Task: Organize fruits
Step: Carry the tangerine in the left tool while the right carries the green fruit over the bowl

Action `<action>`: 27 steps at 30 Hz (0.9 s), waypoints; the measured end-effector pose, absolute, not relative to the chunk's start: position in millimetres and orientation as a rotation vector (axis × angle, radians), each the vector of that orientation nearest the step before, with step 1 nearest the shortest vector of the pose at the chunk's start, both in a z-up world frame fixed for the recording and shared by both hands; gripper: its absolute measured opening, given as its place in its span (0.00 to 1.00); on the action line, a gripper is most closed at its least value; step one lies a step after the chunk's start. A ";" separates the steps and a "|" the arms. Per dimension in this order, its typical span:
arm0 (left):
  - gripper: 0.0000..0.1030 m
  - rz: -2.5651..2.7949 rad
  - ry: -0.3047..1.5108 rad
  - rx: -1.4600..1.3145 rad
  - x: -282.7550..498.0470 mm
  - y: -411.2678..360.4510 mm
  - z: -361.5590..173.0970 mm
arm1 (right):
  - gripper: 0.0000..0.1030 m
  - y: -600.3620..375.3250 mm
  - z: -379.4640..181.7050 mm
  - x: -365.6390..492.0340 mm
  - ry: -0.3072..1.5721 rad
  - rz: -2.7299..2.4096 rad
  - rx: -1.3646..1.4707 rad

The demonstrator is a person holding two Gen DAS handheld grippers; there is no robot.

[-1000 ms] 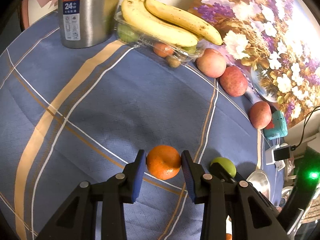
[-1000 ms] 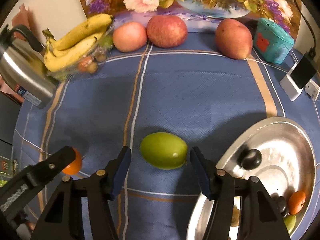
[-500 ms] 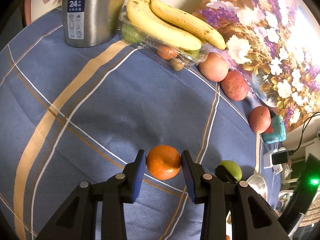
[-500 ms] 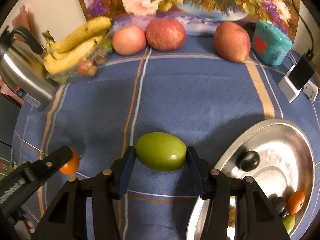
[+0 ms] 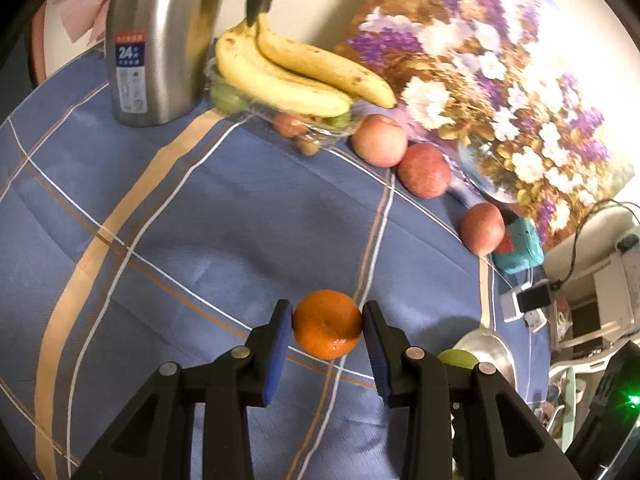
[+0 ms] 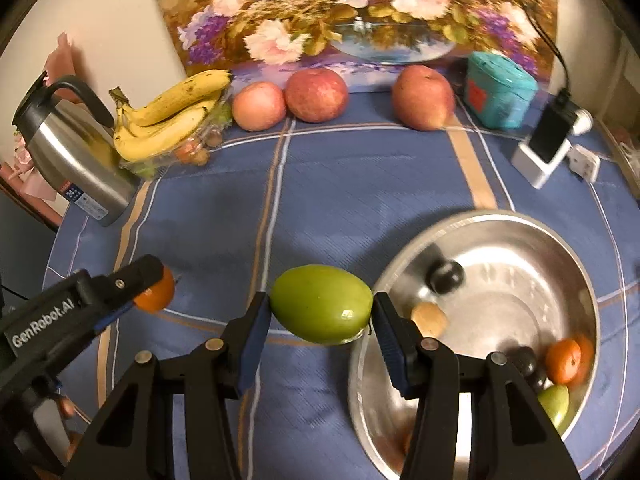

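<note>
My left gripper [image 5: 327, 326] is shut on an orange tangerine [image 5: 327, 324] and holds it above the blue tablecloth. It also shows at the left of the right wrist view [image 6: 154, 290]. My right gripper [image 6: 320, 312] is shut on a green fruit [image 6: 321, 304], lifted just left of the steel bowl [image 6: 568, 248]. The bowl holds dark plums [image 6: 446, 276], a tangerine [image 6: 564, 360], a green fruit [image 6: 556, 400] and a tan piece [image 6: 429, 314]. The green fruit peeks out behind my left gripper's right finger [image 5: 458, 358].
Three red apples [image 6: 316, 94] line the back by a flower painting [image 6: 360, 8]. Bananas [image 6: 172, 116] lie on a clear tray of small fruit beside a steel kettle [image 6: 72, 152]. A teal box [image 6: 500, 94] and a charger [image 6: 546, 148] stand at the back right.
Both grippers have lifted with their fruit. The right gripper closed on the green fruit and moved right toward the bowl.
</note>
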State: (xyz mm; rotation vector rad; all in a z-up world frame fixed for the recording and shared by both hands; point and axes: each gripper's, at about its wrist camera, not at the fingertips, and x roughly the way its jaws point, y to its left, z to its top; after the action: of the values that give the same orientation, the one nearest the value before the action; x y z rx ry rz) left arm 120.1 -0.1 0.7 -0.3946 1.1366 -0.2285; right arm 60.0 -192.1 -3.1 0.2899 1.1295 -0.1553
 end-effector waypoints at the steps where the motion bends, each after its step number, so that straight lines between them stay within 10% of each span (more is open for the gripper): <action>1: 0.38 -0.236 1.135 -0.387 117.6 -2.5 2.4 | 0.52 -193.3 -4.4 58.7 1.132 -0.161 0.296; 27: 0.38 -0.453 1.150 -0.198 49.7 -76.8 16.0 | 0.52 -249.3 -6.1 -26.7 1.170 -0.311 0.401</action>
State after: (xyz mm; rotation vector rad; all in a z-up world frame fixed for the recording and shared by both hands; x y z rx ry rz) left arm 49.7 -76.8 16.0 -0.1977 1.1499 -0.4529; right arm -26.7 -249.3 -6.1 0.4007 1.1698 -0.3113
